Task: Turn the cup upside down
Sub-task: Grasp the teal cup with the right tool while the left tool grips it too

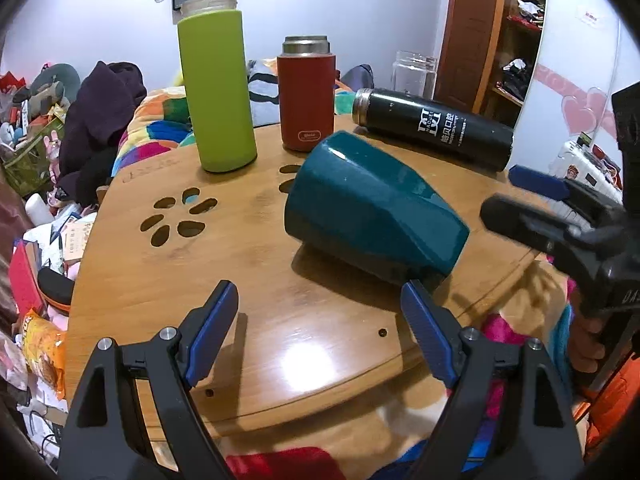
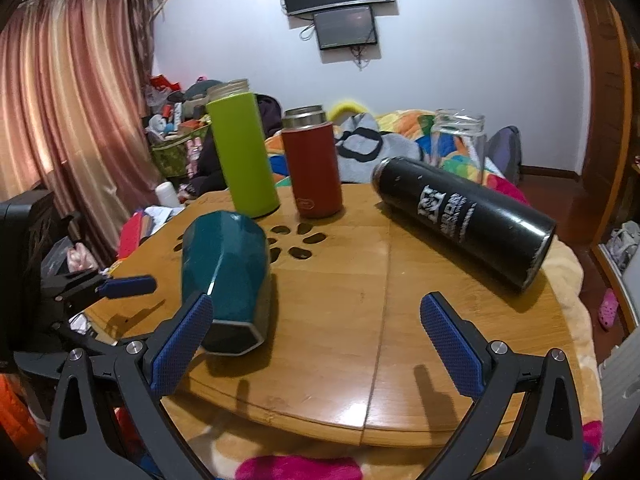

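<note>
Right wrist view: teal faceted cup [image 2: 226, 276] on its side; black flask [image 2: 464, 220] lying nearby; both grippers [image 2: 316, 320] [image 1: 316, 320] spread, empty.

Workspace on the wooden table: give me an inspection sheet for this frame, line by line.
Surface: round wooden table with paw-shaped cut-outs.
Job's things: teal faceted cup lying on its side, not yet flipped.
Clutter: green bottle and red flask upright; black flask lying on its side; clear jar behind it.
Grippers: left gripper open, empty, short of the cup; right gripper open, empty, its left finger beside the cup's near end; contact cannot be told.
Cables: wires dangle under the wall screens.
Surroundings: curtain, colourful bedding, floor clutter.
</note>
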`<action>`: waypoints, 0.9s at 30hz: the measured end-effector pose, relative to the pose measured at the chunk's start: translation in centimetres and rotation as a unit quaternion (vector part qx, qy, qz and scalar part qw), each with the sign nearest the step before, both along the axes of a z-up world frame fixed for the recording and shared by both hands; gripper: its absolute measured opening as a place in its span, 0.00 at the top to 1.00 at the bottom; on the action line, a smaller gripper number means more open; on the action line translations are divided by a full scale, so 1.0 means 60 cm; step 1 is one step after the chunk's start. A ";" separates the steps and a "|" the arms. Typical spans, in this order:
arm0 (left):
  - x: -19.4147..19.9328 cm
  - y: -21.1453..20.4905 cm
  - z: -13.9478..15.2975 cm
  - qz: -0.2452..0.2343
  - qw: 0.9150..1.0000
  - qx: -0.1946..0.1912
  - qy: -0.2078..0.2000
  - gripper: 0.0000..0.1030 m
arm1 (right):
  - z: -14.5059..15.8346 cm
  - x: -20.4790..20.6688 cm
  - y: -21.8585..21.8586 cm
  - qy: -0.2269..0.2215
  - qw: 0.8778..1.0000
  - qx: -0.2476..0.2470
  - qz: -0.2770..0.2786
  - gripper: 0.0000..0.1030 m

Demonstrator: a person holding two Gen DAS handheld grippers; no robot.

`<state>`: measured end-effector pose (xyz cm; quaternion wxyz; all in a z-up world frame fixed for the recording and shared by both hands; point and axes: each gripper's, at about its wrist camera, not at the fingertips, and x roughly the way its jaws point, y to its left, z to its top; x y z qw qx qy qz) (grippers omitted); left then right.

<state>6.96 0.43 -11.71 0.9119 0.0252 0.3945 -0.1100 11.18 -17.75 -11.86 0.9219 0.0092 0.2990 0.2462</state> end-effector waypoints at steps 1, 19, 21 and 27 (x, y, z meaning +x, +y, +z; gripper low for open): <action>-0.002 0.002 0.005 0.001 1.000 0.001 -0.005 0.19 | -0.003 -0.001 0.003 0.003 1.000 0.001 0.010 0.00; 0.018 -0.009 0.089 -0.032 0.995 -0.053 -0.072 0.86 | -0.046 -0.002 0.088 0.023 0.994 -0.031 0.102 0.41; 0.022 -0.019 0.088 -0.040 0.995 -0.051 -0.075 0.89 | -0.045 -0.004 0.088 0.025 0.993 -0.027 0.109 0.47; 0.038 -0.025 0.079 -0.041 0.996 -0.053 -0.064 0.94 | -0.047 -0.007 0.090 0.013 0.994 -0.027 0.109 0.49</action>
